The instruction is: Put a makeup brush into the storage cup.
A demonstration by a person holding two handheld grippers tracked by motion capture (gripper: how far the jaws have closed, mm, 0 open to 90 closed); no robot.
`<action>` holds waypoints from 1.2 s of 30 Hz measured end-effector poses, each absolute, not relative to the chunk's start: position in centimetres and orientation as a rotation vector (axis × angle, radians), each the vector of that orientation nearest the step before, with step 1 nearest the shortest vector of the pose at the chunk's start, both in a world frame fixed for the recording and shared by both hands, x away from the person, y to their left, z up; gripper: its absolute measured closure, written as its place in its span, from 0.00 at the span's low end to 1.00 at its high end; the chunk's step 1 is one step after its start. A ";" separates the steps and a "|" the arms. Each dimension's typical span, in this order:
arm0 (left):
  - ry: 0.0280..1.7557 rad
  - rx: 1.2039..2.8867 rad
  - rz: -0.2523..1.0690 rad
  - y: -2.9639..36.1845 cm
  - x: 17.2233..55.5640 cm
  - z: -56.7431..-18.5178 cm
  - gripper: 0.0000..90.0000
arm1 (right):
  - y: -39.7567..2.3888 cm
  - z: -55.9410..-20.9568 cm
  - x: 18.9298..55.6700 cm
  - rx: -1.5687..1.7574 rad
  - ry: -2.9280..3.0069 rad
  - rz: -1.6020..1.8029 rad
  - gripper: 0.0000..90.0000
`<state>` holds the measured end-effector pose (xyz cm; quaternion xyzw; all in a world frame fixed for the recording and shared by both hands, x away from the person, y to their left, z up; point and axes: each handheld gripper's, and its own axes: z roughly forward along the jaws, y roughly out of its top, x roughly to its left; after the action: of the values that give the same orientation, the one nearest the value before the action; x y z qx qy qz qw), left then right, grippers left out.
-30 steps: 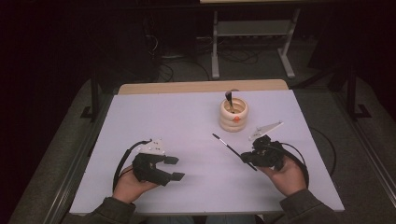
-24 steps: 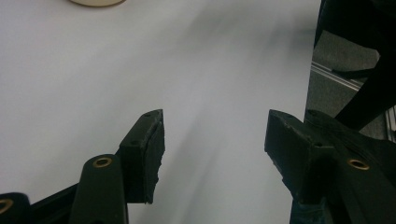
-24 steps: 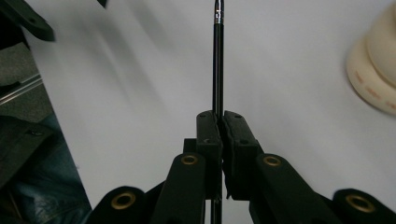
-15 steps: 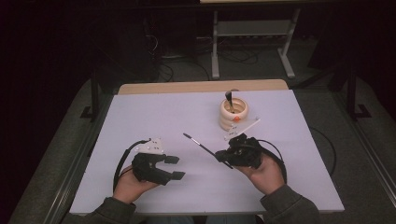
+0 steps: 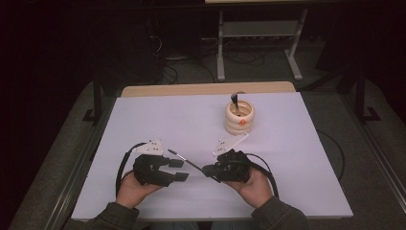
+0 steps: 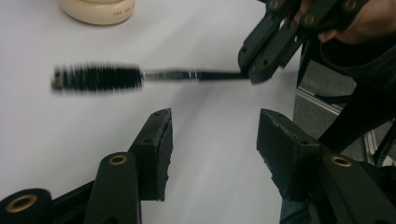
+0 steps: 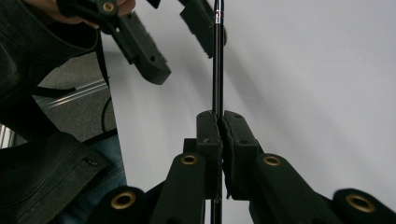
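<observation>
Since the earlier frame, right hand-held gripper [image 5: 207, 169] carried the thin black bristle-tipped brush [image 5: 184, 160] leftward, clenched on its handle end. Left hand-held gripper [image 5: 179, 170], jaws just narrowing but empty, waits at 9 o'clock above the white worktop [image 5: 297, 158], presumably for handover.

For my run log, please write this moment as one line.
right gripper: shut on thin brush handle | left gripper: jaws have just been closing, nothing between them, brush beyond the tips | cream ringed holder: upright on table

brush [image 6: 140, 76] | thin black, bristled tip | level above white table
</observation>
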<state>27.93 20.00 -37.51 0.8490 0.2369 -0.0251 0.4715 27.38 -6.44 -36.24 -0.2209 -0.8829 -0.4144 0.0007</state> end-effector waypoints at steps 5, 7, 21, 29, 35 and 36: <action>0.579 2.067 -0.084 20.2 28.0 -37.6 0.55 | -5.8 -37.1 27.0 -0.650 -2.774 -1.316 0.95; 0.574 2.061 -0.094 20.4 28.1 -37.6 0.58 | -5.5 -37.4 26.9 -0.635 -2.790 -1.314 0.95; 0.563 2.036 -0.149 20.7 28.5 -37.9 0.76 | -4.7 -38.5 26.4 -0.506 -2.888 -1.258 0.95; 0.508 2.008 -0.253 20.6 28.5 -38.1 0.93 | -4.0 -39.3 26.2 -0.414 -2.916 -1.226 0.94; 0.495 2.044 -0.223 20.3 28.2 -37.7 0.94 | -3.3 -39.9 26.2 -0.378 -2.914 -1.182 0.81; 0.493 2.056 -0.210 20.2 28.2 -37.6 0.94 | -3.2 -39.9 26.2 -0.378 -2.924 -1.176 0.77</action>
<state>28.17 20.24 -37.63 0.8451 0.2027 -0.0864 0.4870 26.17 -3.18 -39.87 -0.1192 -0.9211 -0.3704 -0.0165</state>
